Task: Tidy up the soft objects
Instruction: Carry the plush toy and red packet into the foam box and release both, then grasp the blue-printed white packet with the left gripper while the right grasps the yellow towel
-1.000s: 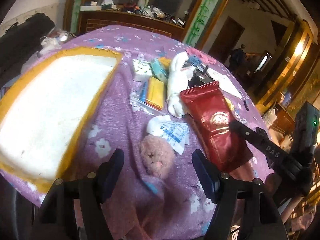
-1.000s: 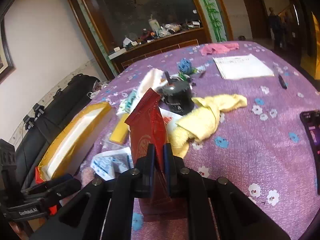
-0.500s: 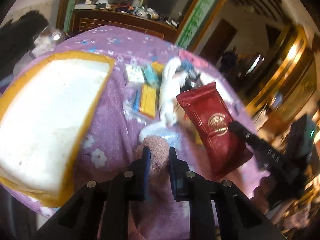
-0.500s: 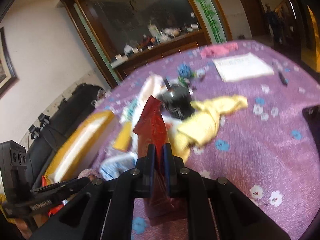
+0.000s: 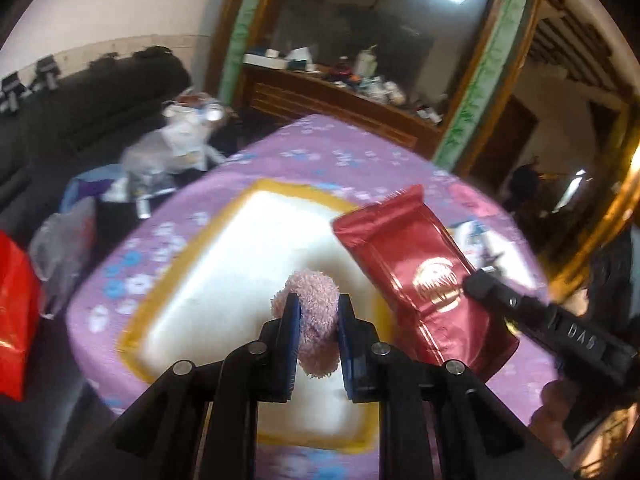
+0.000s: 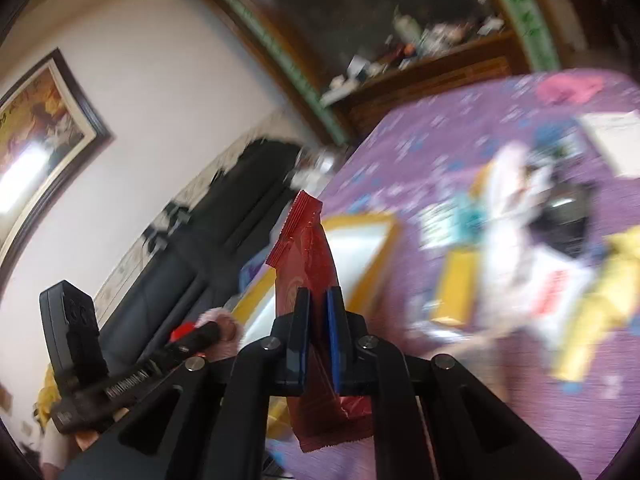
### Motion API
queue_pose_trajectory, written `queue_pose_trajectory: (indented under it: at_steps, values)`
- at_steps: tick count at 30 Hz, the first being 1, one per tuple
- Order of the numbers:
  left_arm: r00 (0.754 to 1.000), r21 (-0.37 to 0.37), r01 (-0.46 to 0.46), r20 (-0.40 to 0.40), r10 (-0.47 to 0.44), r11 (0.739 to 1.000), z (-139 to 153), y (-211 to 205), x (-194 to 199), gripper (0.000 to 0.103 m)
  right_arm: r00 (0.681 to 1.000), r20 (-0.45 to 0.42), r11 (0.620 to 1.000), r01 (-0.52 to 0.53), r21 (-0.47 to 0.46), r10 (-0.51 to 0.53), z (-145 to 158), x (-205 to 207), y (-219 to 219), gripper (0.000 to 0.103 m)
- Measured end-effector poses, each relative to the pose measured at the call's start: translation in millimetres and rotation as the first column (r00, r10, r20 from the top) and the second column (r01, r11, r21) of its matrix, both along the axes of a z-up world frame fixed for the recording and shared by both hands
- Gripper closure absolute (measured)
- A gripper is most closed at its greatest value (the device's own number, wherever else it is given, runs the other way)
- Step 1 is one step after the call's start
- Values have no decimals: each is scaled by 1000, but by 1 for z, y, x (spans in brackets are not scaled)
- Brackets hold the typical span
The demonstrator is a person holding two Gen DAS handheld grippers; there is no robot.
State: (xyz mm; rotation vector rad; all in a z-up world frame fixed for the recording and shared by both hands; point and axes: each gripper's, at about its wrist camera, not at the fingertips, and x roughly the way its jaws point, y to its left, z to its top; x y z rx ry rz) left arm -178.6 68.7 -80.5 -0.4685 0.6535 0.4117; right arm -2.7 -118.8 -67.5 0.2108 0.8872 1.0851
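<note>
My left gripper (image 5: 317, 305) is shut on a pink fluffy plush ball (image 5: 316, 320) and holds it above the white tray with the yellow rim (image 5: 224, 280). My right gripper (image 6: 318, 300) is shut on a red foil pouch (image 6: 310, 264), held upright in the air over the tray's right side. In the left wrist view the pouch (image 5: 416, 276) hangs to the right of the plush, clamped by the right gripper (image 5: 476, 282). In the right wrist view the left gripper (image 6: 208, 332) with the plush (image 6: 224, 320) is at lower left.
The tray (image 6: 360, 248) lies on a round table with a purple flowered cloth (image 5: 320, 156). Yellow cloth (image 6: 600, 320), yellow packet (image 6: 456, 292), white items and a black object (image 6: 564, 224) lie blurred at the right. A black sofa (image 5: 100, 92) and a red bag (image 5: 16, 312) stand to the left.
My left gripper closed on the pink plush, lifted it off the cloth and swung left over the tray. My right gripper carried the red pouch left toward the tray as well.
</note>
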Motion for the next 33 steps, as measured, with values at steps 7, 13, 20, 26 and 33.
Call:
queue_pose_trajectory:
  at_steps: [7,13,20,26,33]
  values:
    - [988,66,1,-157,10,998,-41,13,10,85,998,-15,988,-63,-138,62,-35,-12,70,95]
    - [982,16,-17,-189,20,1000,-66,28,18,80,995,75,974,-50,-220,68,-52,-23,89,95]
    - [988,13,-50,-144,51,999,-58,33,4,33,988,77,969,-110,-223,130,-54,-35,84,81]
    - [995,-19,-78,-61,77,997,-36,27,-7,25,997,52,994,-58,-92,63,-33,-22,38,50]
    - [999,-9,37,4,-37,999,-12,-29,6,23,997,70,1000,21,-6,-21,-19,-6,-43,30]
